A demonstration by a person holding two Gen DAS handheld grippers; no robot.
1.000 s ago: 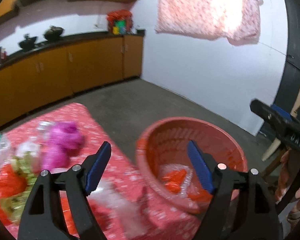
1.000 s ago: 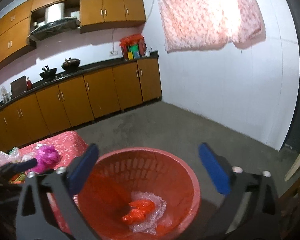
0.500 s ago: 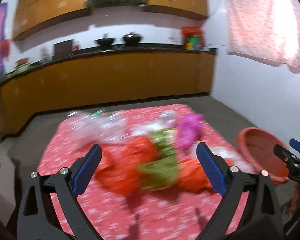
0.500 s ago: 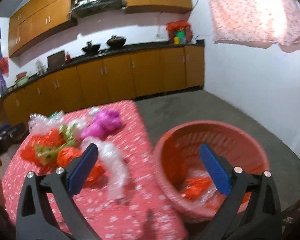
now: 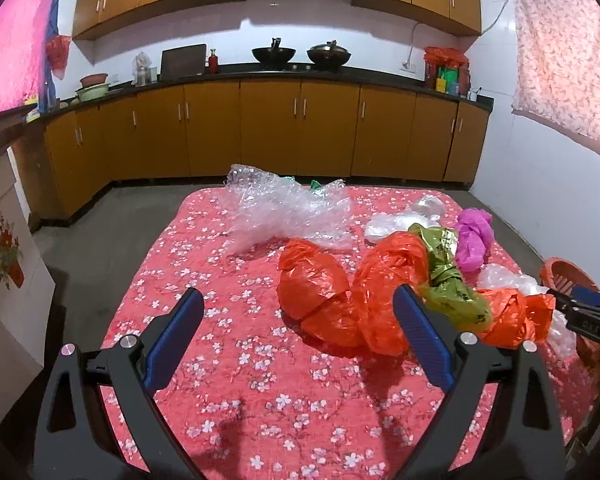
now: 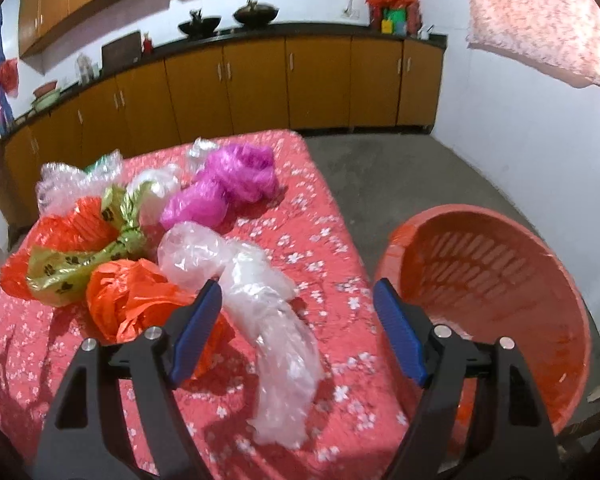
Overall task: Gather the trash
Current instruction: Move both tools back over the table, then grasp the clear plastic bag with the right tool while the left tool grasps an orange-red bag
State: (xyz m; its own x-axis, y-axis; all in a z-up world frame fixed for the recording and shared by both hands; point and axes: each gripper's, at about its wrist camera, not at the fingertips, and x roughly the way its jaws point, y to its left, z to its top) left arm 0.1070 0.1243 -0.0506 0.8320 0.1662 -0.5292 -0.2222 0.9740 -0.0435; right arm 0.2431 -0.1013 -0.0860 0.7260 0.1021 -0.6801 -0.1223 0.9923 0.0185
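- The surface [image 5: 228, 360], under a floral cloth, carries loose trash ahead of both sets of jaws.
- Red basket [image 6: 500, 280] waits just right of the right gripper [image 6: 296, 320].
- Clear plastic wrap [image 6: 268, 304] lies between its closing jaws; best to bunch it mid-length.
- Orange bag [image 5: 320, 292] sits ahead of the left gripper [image 5: 296, 320], jaws wide apart, empty.

Red cloth [image 5: 228, 320] with white blossoms; orange bags [image 5: 320, 292], magenta bag [image 6: 228, 184], olive paw-print bag [image 6: 80, 256], orange basket [image 6: 500, 280].
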